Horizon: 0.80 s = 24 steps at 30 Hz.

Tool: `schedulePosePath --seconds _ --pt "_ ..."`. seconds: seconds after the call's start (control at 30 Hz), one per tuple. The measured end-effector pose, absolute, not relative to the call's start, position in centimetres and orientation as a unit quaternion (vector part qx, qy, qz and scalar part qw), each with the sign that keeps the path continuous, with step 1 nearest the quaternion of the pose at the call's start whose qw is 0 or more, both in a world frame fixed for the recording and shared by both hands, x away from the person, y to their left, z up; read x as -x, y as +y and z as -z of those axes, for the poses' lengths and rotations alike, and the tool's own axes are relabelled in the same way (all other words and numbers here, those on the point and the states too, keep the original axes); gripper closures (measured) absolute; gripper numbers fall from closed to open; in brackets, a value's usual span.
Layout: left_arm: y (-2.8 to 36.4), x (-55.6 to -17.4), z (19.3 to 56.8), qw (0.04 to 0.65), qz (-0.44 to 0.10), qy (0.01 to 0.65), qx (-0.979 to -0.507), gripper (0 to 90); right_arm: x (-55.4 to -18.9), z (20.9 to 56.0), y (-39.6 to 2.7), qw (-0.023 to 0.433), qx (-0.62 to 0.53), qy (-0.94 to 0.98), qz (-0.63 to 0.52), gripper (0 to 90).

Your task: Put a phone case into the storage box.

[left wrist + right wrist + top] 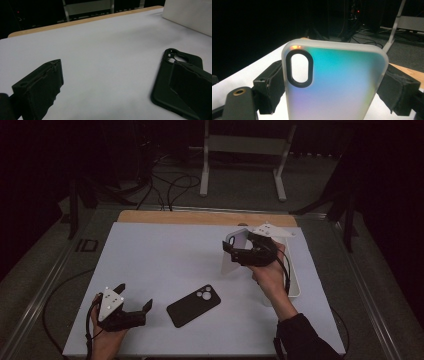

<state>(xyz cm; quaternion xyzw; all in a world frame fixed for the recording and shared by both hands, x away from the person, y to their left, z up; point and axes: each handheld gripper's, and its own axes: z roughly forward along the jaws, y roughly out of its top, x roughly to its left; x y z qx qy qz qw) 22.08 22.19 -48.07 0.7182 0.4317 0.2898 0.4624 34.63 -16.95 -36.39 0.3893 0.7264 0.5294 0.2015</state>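
Frosted case gripped upright in right tongs, above the counter at 3 o'clock.
Left tongs released at 7 o'clock, beside black case lying flat, partly covered by one jaw in left gripper view. White tray mostly hidden behind right hand; contents unreadable.

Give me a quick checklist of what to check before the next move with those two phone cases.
1. Translucent iridescent phone case clamped by its side edges in the right gripper: ok.
2. That case lifted off the white table: ok.
3. Black phone case lying flat on the table: ok.
4. Left gripper open and holding nothing: ok.
5. White tray beside the right hand has room: cannot tell.
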Motion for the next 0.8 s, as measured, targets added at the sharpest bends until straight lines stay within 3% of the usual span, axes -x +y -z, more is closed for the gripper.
schedulePosePath --seconds 0.8 --pt "22.1 -22.1 48.1 0.460 -0.288 0.432 -0.720 0.0 -36.7 35.8 -18.1 0.226 -0.409 0.716 -0.519 16.3"
